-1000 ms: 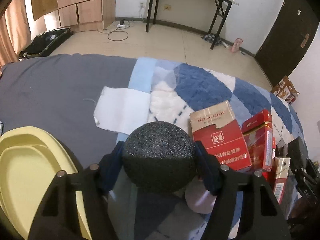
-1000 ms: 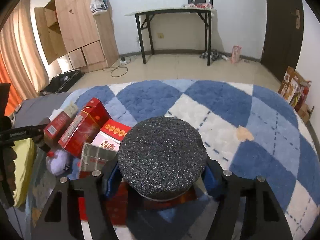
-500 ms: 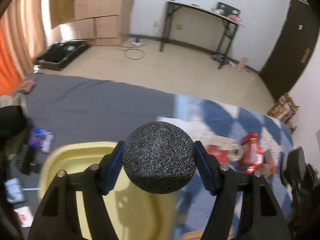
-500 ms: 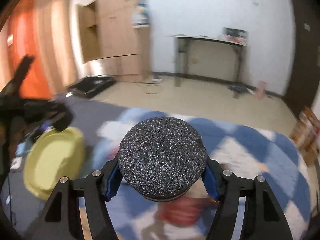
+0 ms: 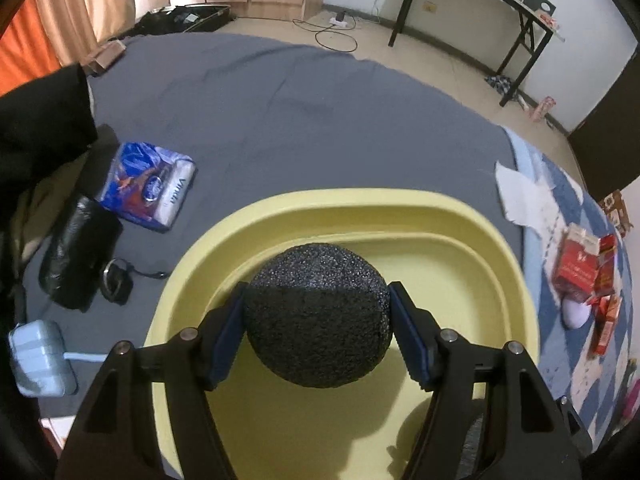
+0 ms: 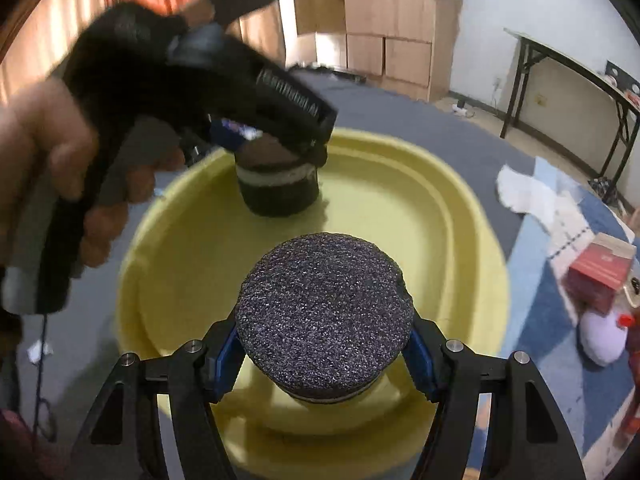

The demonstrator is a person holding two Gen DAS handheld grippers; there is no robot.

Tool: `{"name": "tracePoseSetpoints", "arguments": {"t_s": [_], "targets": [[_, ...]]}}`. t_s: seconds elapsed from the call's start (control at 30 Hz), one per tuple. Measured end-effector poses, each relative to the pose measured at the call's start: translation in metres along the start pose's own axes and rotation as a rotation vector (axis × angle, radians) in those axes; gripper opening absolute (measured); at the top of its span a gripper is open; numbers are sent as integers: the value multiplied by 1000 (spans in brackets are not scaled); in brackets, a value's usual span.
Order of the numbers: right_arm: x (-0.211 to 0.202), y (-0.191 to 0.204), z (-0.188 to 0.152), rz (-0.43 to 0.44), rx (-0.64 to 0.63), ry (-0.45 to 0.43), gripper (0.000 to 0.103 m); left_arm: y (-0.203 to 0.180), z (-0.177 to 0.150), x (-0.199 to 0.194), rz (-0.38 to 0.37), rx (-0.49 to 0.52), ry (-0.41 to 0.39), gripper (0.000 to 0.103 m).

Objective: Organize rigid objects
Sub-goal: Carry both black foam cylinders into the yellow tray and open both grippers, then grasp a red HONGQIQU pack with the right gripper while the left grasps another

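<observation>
Risk 1: collision over the yellow basin [image 6: 472,216]. In the right wrist view the left gripper [image 6: 280,152] sits in the upper left of the frame with its load hanging over the basin's far half, while the right gripper [image 6: 324,364] fills the lower centre with its own load over the near half. 2 tools in 1 basin leave little room, so a careless release could knock 1 puck onto the other.

Risk 2: a bad drop. Whether either puck touches the basin floor cannot be told. Letting go from a height could let a round piece roll or land on edge.

Risk 3: blur in the right wrist view suggests fast motion; I judge a slower approach safer.

Fingers, left: in the left wrist view the blue pads [image 5: 226,336] press both sides of the left black foam puck [image 5: 318,316], centre of frame. Jaws about half spread, clamped on it.

Fingers, right: the pads [image 6: 224,360] grip the right black foam puck [image 6: 324,312] at lower centre, same half spread, firmly held.

Remaining items: red boxes [image 5: 580,268] lie on the blue checked blanket [image 5: 560,184] at the right edge, well apart from the basin.
</observation>
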State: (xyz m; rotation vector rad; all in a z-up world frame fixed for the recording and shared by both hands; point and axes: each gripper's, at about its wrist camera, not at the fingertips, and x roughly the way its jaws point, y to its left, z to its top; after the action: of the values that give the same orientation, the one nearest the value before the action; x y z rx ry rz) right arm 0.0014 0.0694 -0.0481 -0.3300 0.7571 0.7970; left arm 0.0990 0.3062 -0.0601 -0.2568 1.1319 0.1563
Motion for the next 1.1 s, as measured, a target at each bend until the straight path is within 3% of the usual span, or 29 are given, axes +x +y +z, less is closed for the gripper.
{"name": "tracePoseSetpoints", "arguments": {"t_s": [0.1,0.17,0.2,0.23,0.3,0.33,0.4,0.53,0.6,0.63,0.7,0.8,0.93,1.03,1.1], "targets": [[18,1,5,-10,13,34,70,5,1,5,-56,-33,-30,75],[22,0,7,-5,-2,42,79,10,4,5,-94,-70,-22,83],[18,2,8,8,-4,24,95,10,6,1,-103,-96,-23,87],[10,4,8,1,-2,0,102,7,9,-8,-115,-106,-43,87],[-22,-5,2,-5,29,-79,102,-10,16,-30,-137,-70,-107,98],[-42,-18,-1,-20,72,-121,102,-23,19,-43,-137,-43,-144,103],[-74,-51,-14,-72,156,-168,102,-67,23,-66,-175,52,-191,103],[-130,-139,-63,-290,372,-172,103,-168,17,-72,-340,258,-135,103],[-144,-188,-94,-328,538,-131,103,-214,13,-58,-410,356,-81,103],[-149,-207,-108,-332,610,-117,103,-233,14,-47,-413,394,-55,103],[-154,-236,-126,-348,712,-119,103,-267,9,-24,-346,448,-10,103],[-153,-252,-134,-309,768,-120,102,-294,11,-1,-335,492,31,103],[-141,-261,-135,-288,796,-125,103,-298,16,28,-323,475,84,103],[-124,-275,-151,-228,839,-116,103,-296,19,51,-213,478,62,103],[-116,-278,-149,-228,819,-120,103,-290,21,59,-262,447,58,103]]}}
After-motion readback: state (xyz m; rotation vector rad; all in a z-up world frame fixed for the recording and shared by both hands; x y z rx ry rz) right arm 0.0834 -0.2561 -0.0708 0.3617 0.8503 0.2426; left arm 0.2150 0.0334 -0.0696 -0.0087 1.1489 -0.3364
